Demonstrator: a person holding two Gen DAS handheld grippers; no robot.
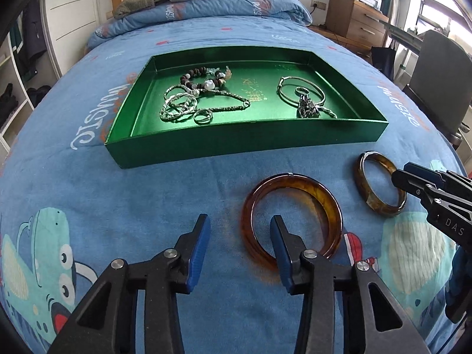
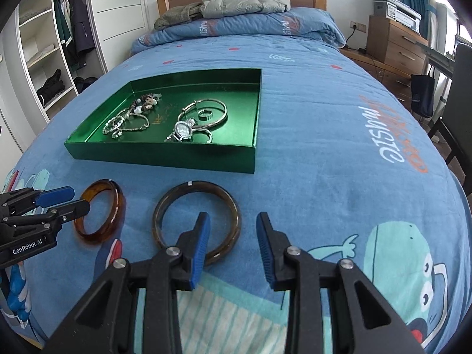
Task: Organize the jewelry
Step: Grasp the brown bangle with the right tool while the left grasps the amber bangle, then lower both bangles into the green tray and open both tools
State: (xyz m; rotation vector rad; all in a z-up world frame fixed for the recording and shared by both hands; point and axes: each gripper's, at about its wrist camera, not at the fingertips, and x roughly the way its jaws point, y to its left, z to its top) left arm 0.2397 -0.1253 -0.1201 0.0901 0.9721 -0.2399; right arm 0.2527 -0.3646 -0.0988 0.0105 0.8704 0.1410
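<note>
Two amber bangles lie on the blue bedspread in front of a green tray [image 1: 236, 144] that holds several bracelets, rings and a watch [image 2: 183, 131]. My left gripper [image 1: 240, 224] is open, with its right finger inside the larger amber bangle [image 1: 324, 200] and its left finger outside the rim. My right gripper [image 2: 233, 224] is open, with its left finger inside the darker bangle [image 2: 233, 206] and its right finger outside. The darker bangle also shows in the left wrist view [image 1: 364, 183], and the larger amber bangle in the right wrist view [image 2: 118, 203]. The tray shows there too [image 2: 165, 156].
The bed carries a folded quilt [image 2: 242, 26] and a grey jacket [image 2: 244, 4] at the headboard. A wardrobe [image 2: 53, 53] stands on the left, a wooden drawer unit [image 2: 395, 41] with a printer and a dark chair [image 1: 442, 82] on the right.
</note>
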